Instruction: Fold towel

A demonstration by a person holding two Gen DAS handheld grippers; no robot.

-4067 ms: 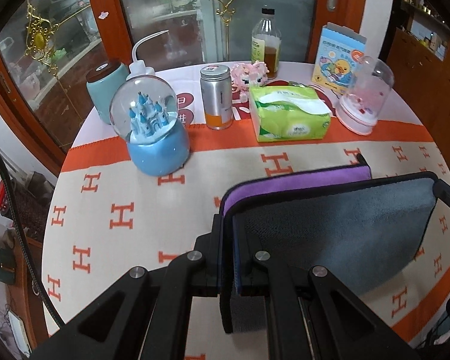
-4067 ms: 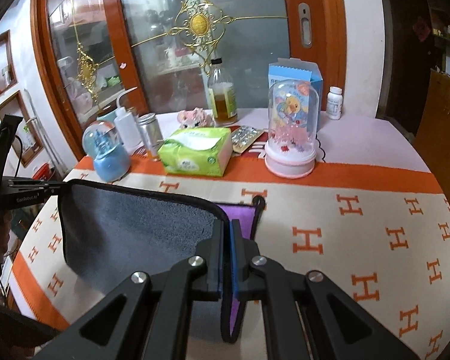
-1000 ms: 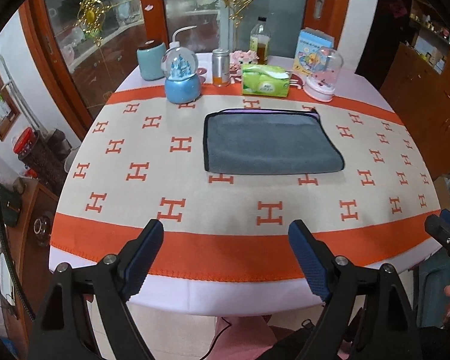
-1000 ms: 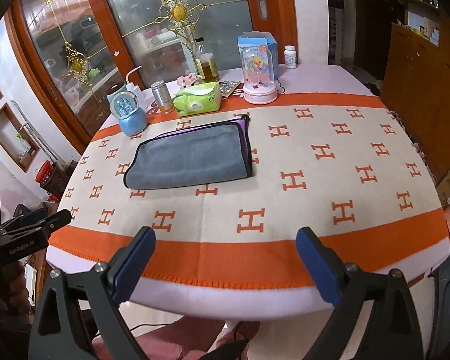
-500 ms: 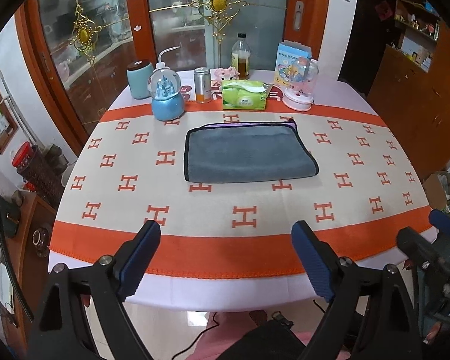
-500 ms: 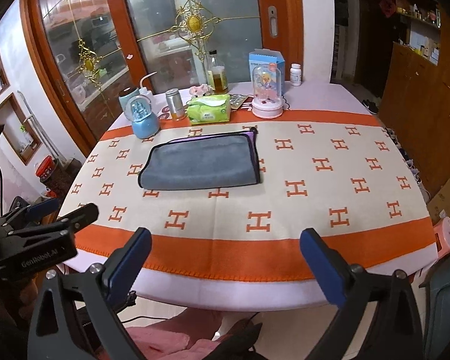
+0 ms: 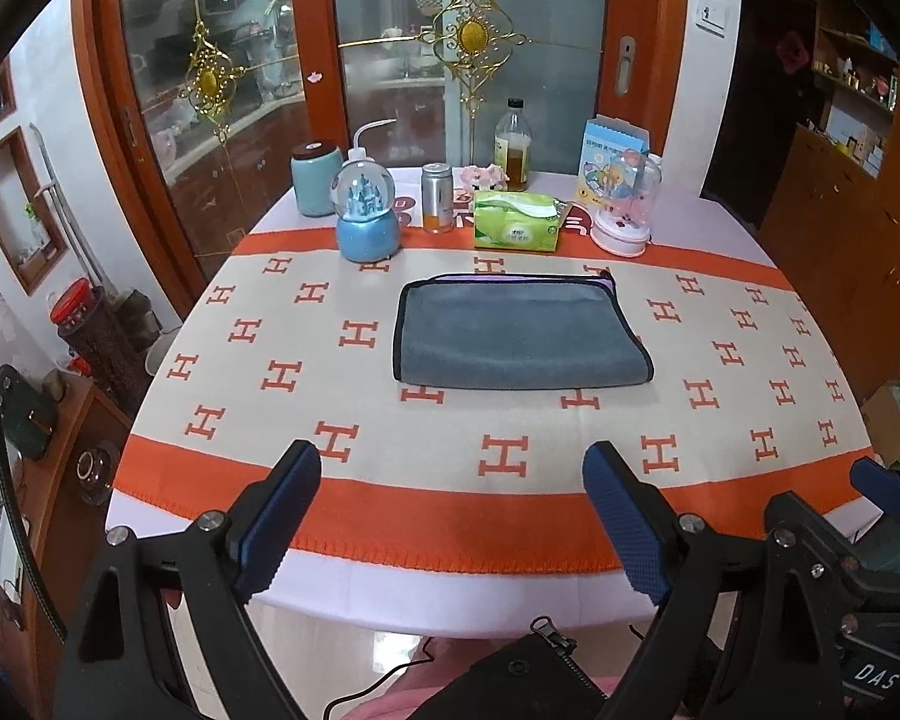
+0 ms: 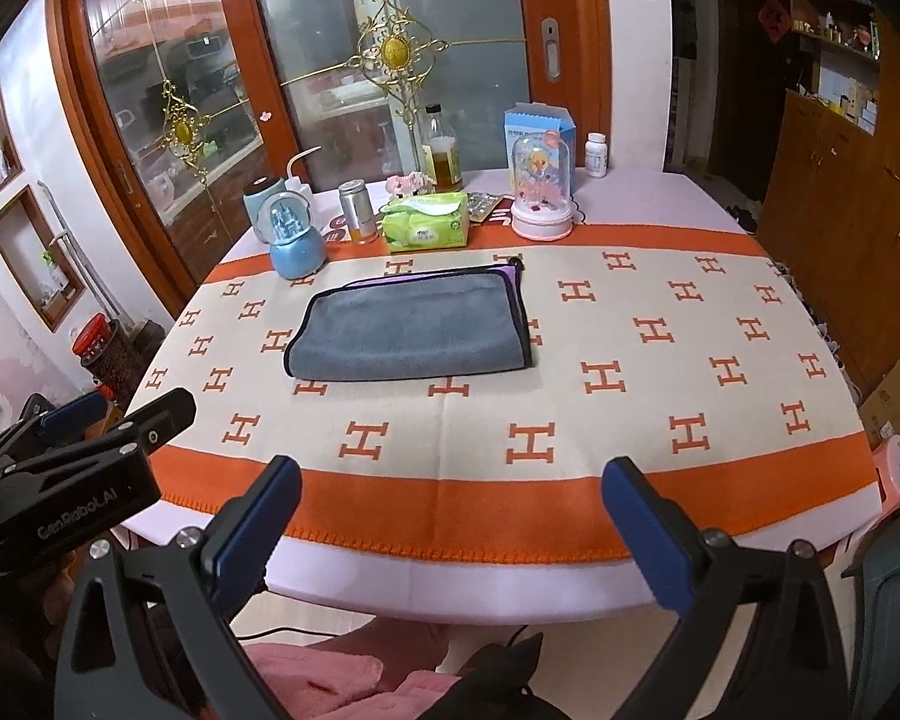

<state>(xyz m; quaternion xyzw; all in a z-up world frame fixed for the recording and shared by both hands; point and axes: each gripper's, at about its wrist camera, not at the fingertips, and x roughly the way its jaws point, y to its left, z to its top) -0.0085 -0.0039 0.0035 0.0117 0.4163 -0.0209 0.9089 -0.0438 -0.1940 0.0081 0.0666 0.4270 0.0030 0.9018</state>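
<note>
A grey towel [image 7: 519, 339] with black trim and a purple underside lies folded flat in the middle of the table; it also shows in the right wrist view [image 8: 411, 325]. My left gripper [image 7: 453, 519] is open and empty, held back over the table's near edge, well short of the towel. My right gripper [image 8: 444, 531] is open and empty, also back at the near edge. The left gripper's body shows at the left of the right wrist view [image 8: 69, 462].
The table wears an orange and cream cloth [image 7: 510, 468]. Along its far side stand a blue snow globe [image 7: 366, 216], a metal can [image 7: 438, 198], a green tissue pack [image 7: 519, 228], a pink glass dome [image 7: 624, 204], a bottle [image 7: 513, 147] and a blue box [image 7: 612, 144].
Both grippers have let go of the towel, opened, and drawn back from it to the near edge of the table. The towel now lies folded and still.
</note>
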